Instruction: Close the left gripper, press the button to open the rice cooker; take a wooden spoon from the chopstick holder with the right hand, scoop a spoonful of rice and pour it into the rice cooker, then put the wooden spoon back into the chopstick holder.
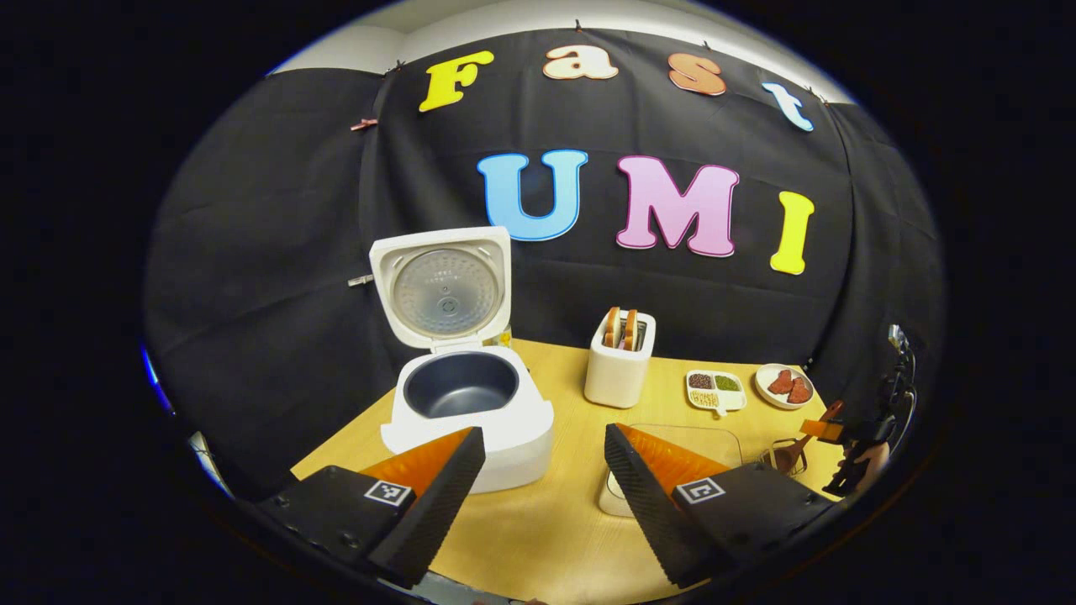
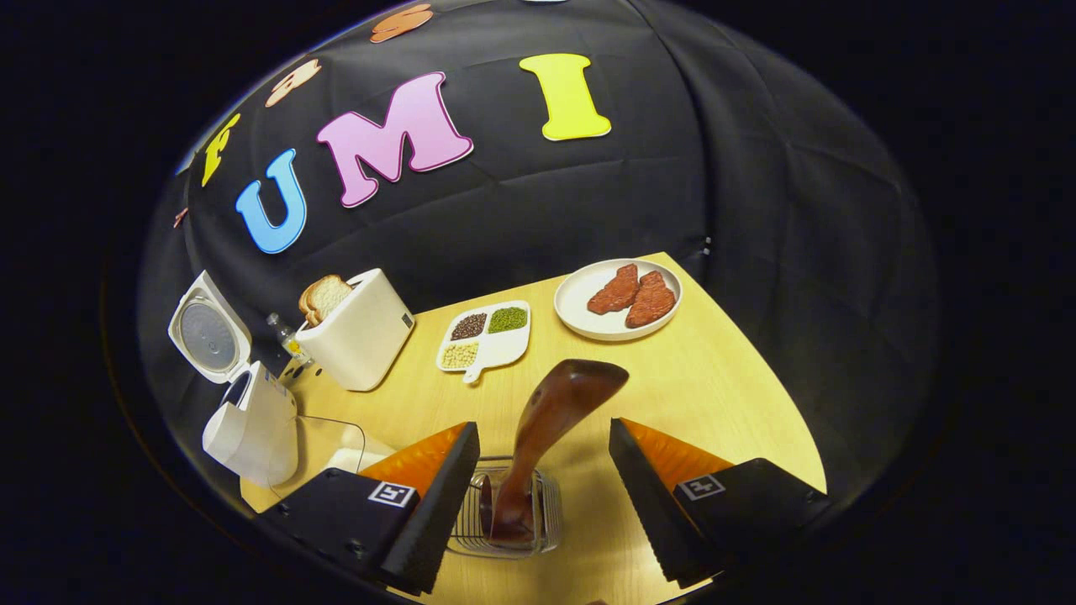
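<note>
Both views low over table [image 1: 546,521]

Left gripper view: rice cooker [image 1: 467,412] at centre left (lid up), toaster [image 1: 619,360] to its right, divided dish [image 1: 715,391] and plate [image 1: 783,386] further right, on the table [image 1: 538,521].

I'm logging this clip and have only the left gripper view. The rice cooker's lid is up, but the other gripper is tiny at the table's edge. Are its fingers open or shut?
Observer: Open. In the right gripper view, the right gripper has its fingers spread wide apart.
Operator: Is it gripping the wooden spoon?
Observer: No. The wooden spoon stands in the gap between the fingers and touches neither.
Operator: So where does the spoon rest?
Observer: Its narrow end sits down in the wire chopstick holder, with its broad end up.
</note>
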`<state>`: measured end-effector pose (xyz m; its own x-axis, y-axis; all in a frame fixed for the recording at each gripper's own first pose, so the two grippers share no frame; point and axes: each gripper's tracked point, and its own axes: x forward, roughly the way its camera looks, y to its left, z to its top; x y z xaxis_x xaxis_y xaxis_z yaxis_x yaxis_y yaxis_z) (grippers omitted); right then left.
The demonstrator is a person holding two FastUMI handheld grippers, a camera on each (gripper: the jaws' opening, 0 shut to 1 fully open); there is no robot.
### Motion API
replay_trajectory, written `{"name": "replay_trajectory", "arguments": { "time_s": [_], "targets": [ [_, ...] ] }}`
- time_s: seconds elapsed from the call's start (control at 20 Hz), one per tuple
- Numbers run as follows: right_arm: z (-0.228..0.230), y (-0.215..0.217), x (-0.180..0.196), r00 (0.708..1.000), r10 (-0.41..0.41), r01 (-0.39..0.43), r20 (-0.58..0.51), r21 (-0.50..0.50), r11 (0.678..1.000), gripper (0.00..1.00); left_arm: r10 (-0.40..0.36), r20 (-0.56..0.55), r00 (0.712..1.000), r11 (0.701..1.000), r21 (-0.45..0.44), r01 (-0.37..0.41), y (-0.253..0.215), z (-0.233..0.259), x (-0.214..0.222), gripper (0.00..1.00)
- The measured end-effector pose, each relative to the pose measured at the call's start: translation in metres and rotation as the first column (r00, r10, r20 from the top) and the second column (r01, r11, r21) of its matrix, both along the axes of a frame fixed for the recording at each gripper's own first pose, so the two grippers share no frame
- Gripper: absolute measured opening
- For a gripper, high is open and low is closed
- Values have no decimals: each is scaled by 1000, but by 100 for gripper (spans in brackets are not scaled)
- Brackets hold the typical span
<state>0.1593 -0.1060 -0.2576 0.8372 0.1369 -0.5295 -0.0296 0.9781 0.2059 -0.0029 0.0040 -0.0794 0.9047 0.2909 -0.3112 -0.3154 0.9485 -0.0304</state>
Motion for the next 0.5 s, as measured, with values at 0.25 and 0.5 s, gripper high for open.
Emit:
{"name": "replay_trajectory", "arguments": {
  "time_s": [0.25,0.5],
  "targets": [
    [-17,16,21,1000,16,-16,-9,32,999,73,35,-42,999,981,-187,-42,-6,-43,-18,97],
    [-19,18,18,998,-21,26,-65,69,997,22,45,-26,999,978,-203,-49,2,-49,-22,95]
  ]
}}
